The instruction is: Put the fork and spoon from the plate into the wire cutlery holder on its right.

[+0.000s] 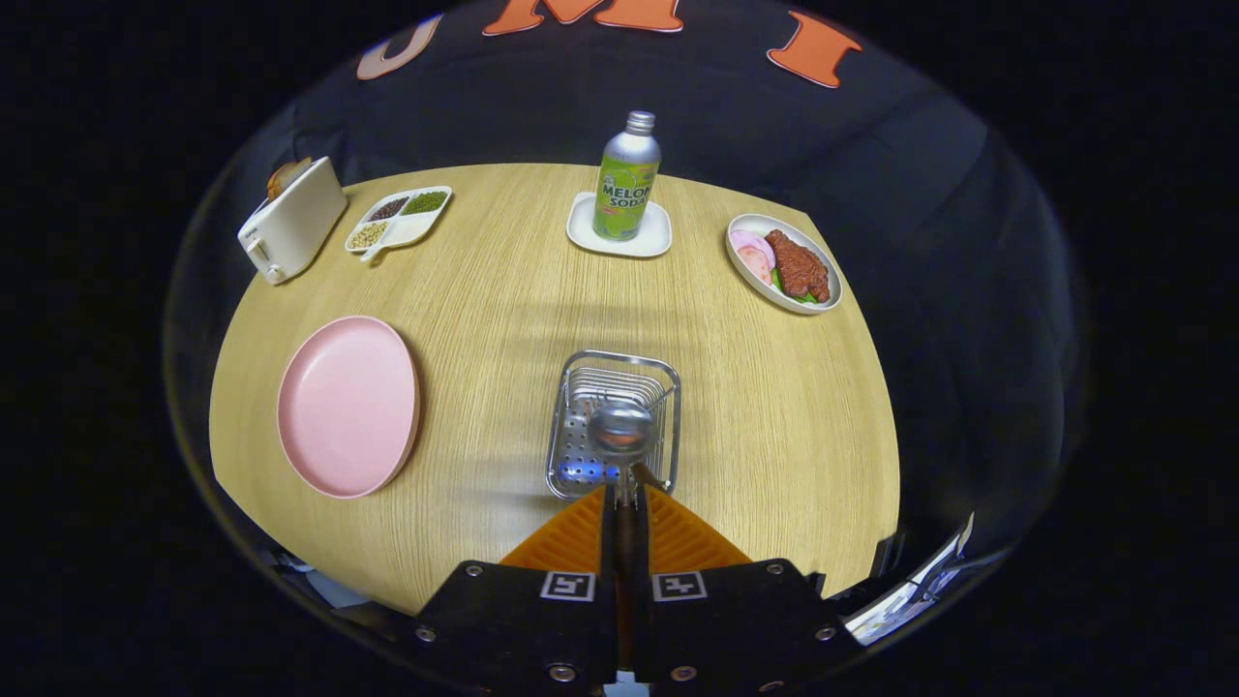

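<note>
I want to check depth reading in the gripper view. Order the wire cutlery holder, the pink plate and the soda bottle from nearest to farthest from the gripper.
The gripper is shut on the spoon.
1. Wire cutlery holder: just ahead of the fingers, under the spoon's bowl.
2. Pink plate: left of the holder.
3. Soda bottle: far beyond the holder, on a white coaster near the table's back edge.

- The gripper (624, 503) has two ribbed, wedge-shaped fingers (576, 537), closed tight together.
- Behind the fingers sits a black body in two halves.
- Each half carries one square black-and-white marker (567, 585).
- Silver screws (561, 671) sit along the body's edges.
</note>
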Motion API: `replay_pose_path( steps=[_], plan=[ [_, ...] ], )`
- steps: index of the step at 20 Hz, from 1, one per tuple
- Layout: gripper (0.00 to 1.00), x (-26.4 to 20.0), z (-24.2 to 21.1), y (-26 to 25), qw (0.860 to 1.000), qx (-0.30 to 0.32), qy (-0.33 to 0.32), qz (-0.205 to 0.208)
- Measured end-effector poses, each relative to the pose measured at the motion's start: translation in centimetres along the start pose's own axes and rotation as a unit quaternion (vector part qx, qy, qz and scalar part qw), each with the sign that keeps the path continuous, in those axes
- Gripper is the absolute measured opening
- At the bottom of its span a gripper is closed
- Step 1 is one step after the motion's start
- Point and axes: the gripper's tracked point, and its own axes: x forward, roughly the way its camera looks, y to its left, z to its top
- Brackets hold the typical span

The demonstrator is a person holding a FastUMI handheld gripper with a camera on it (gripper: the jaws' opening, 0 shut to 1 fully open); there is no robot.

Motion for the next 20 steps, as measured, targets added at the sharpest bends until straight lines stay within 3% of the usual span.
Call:
replay_pose_path(
  steps=[11, 14, 17, 20],
  plan=[
    [0.09, -1.8, 4.5, -0.1, 0.997, 0.009, -0.071, 0.014],
    [0.08, -3.5, 7.2, -0.6, 0.992, 0.022, -0.126, 0.019],
    [0.08, -6.5, 11.0, -0.8, 0.973, 0.042, -0.224, 0.04],
    [0.08, -10.6, 14.5, -2.5, 0.944, 0.054, -0.324, 0.026]
  ],
)
